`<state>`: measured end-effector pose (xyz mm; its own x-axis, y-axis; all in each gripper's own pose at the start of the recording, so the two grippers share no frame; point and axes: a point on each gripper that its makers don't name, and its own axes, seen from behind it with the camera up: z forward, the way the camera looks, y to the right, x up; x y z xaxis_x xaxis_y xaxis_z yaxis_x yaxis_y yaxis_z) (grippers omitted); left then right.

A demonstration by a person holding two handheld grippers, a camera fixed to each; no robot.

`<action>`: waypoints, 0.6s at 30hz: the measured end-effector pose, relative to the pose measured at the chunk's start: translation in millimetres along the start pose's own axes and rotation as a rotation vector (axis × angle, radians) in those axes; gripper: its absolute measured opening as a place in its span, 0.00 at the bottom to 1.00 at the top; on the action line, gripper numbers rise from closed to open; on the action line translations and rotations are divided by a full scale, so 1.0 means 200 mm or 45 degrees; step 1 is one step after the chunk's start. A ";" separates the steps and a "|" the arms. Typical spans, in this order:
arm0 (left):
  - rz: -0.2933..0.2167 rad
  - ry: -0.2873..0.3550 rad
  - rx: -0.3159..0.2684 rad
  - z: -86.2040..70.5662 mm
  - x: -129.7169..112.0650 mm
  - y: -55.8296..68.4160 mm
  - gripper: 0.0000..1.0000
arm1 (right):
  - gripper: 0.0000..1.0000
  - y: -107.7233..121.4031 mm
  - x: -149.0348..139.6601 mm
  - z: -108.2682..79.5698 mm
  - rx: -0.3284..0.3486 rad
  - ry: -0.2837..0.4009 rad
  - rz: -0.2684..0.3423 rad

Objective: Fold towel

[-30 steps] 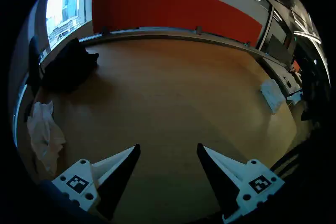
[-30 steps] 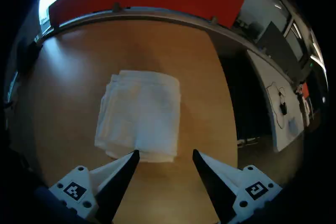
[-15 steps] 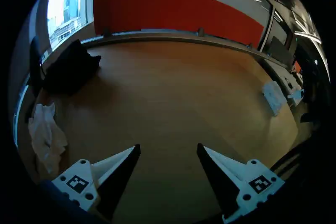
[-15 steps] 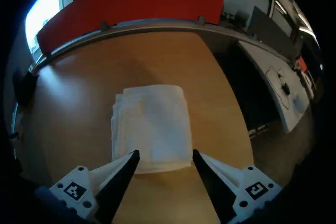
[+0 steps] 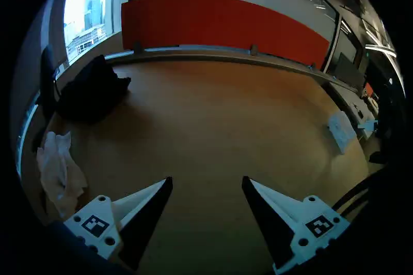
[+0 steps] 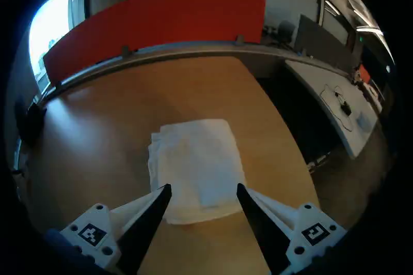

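In the left gripper view we see a crumpled white cloth at the left edge of the worktop, with a black bag beyond it. Our left gripper hovers over the wood, fingers spread wide, holding nothing. Far right, near the edge, lies a small pale folded piece. In the right gripper view the folded towel lies flat on the worktop, its near edge between the tips of our right gripper, whose fingers stand wide apart and grip nothing. A white desk stands apart on the right.
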<state>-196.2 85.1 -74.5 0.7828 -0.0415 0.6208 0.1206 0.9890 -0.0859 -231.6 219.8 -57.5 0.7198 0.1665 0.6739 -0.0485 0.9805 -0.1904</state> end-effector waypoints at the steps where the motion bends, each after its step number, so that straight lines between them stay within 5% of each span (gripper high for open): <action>1: -0.004 0.006 0.001 0.00 0.01 0.00 1.00 | 0.98 -0.01 0.02 -0.01 0.002 0.029 0.005; 18: -0.052 0.164 0.019 0.02 0.21 -0.03 1.00 | 0.98 -0.16 0.24 -0.15 0.014 0.381 -0.008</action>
<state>-167.3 77.2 -44.1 0.8495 -0.0991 0.5182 0.1457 0.9881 -0.0499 -173.5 192.3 -40.5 0.8922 0.1239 0.4343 -0.0496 0.9827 -0.1783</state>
